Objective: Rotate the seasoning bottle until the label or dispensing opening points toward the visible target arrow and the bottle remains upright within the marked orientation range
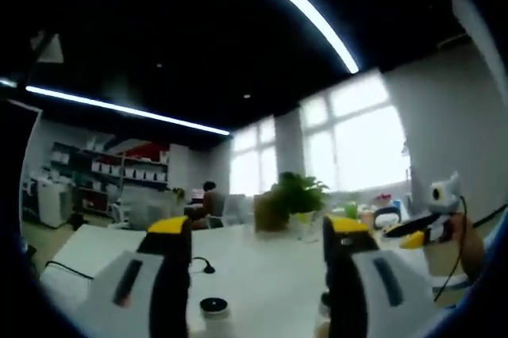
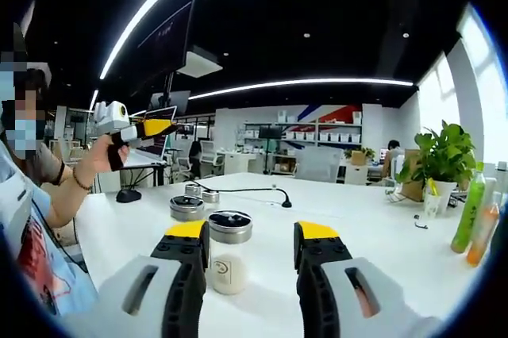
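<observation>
In the right gripper view a clear seasoning bottle (image 2: 228, 257) with a silver lid and a pale round label stands upright on the white table (image 2: 357, 219). It lies between the jaws of my right gripper (image 2: 252, 235), close to the left jaw, and that gripper is open. My left gripper (image 1: 258, 231) is open and lifted, pointing across the room. Below it, low between its jaws, stands a dark-capped white bottle (image 1: 213, 310). A hand holds the left gripper (image 2: 135, 130) up at the left of the right gripper view.
Behind the bottle sit a flat silver-lidded jar (image 2: 187, 208) and two smaller jars (image 2: 209, 195), with a black cable (image 2: 246, 190) past them. A potted plant (image 2: 439, 165) and green (image 2: 470, 209) and orange (image 2: 485, 235) bottles stand at the right. A person's arm (image 2: 55, 203) is at the left.
</observation>
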`<state>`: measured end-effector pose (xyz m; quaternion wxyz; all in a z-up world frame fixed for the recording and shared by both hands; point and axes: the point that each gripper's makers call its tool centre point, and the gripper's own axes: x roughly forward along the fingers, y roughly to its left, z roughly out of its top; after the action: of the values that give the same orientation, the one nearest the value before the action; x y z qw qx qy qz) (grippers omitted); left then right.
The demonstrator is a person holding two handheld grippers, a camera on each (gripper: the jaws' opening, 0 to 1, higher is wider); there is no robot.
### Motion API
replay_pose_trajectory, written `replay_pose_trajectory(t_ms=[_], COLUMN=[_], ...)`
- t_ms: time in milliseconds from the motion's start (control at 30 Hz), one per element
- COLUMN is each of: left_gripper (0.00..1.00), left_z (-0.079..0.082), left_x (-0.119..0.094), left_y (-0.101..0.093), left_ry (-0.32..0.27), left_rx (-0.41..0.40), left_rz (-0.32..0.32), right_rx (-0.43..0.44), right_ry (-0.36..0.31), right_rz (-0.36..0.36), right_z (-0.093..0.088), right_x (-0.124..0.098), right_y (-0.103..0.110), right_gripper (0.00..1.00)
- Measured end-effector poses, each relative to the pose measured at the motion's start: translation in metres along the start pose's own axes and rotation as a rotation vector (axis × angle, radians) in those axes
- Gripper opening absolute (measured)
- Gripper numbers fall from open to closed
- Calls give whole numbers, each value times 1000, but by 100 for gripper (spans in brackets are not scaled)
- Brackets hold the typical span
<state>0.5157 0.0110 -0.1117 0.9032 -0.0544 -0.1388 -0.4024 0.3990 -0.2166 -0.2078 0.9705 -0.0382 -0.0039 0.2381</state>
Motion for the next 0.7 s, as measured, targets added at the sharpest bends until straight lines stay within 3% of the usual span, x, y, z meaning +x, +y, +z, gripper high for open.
replay_pose_trajectory(t_ms=[400, 700], left_gripper=[71, 68], left_z=[-62, -94], left_x=[24, 30], left_y=[30, 39], left_ry=[159, 208], left_rx=[23, 16], left_rz=[79, 84], right_rx=[-12, -25], right_ry=[2, 5], right_rz=[-2, 1], right_z=[1, 1], right_x=[-1, -1], right_y=[1, 2], right_gripper=[43, 43])
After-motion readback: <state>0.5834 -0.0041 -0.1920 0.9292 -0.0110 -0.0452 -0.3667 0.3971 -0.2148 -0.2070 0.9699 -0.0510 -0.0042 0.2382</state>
